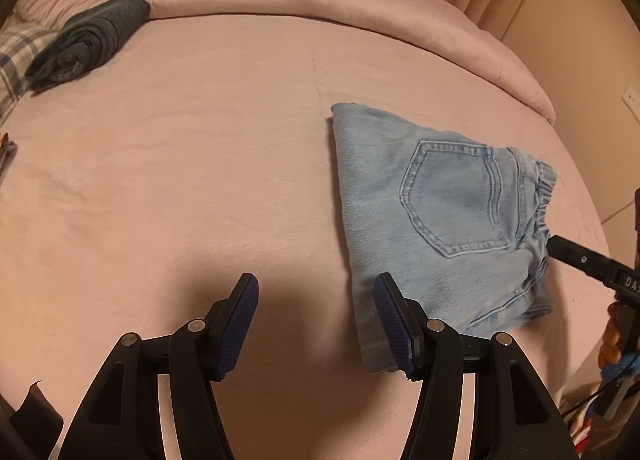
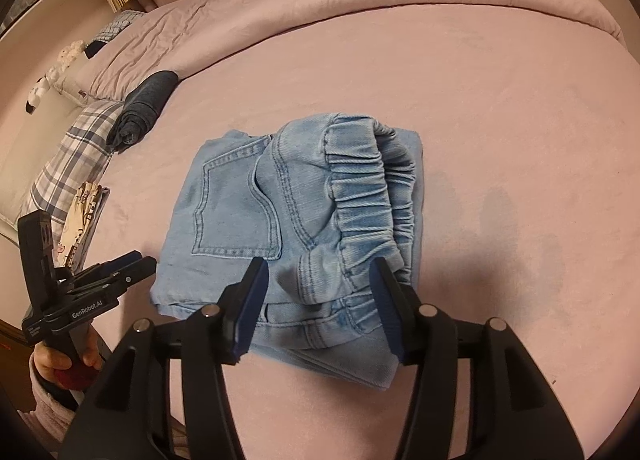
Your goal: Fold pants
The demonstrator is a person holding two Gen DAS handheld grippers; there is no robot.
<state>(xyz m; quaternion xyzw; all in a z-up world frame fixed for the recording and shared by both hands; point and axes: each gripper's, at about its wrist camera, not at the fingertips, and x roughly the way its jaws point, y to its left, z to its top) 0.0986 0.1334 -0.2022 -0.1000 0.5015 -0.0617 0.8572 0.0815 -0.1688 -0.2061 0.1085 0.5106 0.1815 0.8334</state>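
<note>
Pants [image 2: 288,227] lie folded into a compact denim bundle on the pink bed [image 2: 500,119], directly under my right tongs [image 2: 316,300], whose jaws stand spread with nothing pinched. My left tongs [image 1: 316,324] hang spread too, at the bundle's near corner, gripping nothing. Folding looks essentially finished to me. Farther back rests a rolled dark garment [image 1: 88,43]. Layers underneath stay hidden.

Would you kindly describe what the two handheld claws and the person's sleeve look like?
Both the left claw and the right claw are black plastic linkages with silver pivot pins and ribbed dark-blue pads. Seen from the right wrist, the left unit's body carries white "GenRobot.AI" lettering. The sleeve at its handle is pale, fuzzy fabric.
</note>
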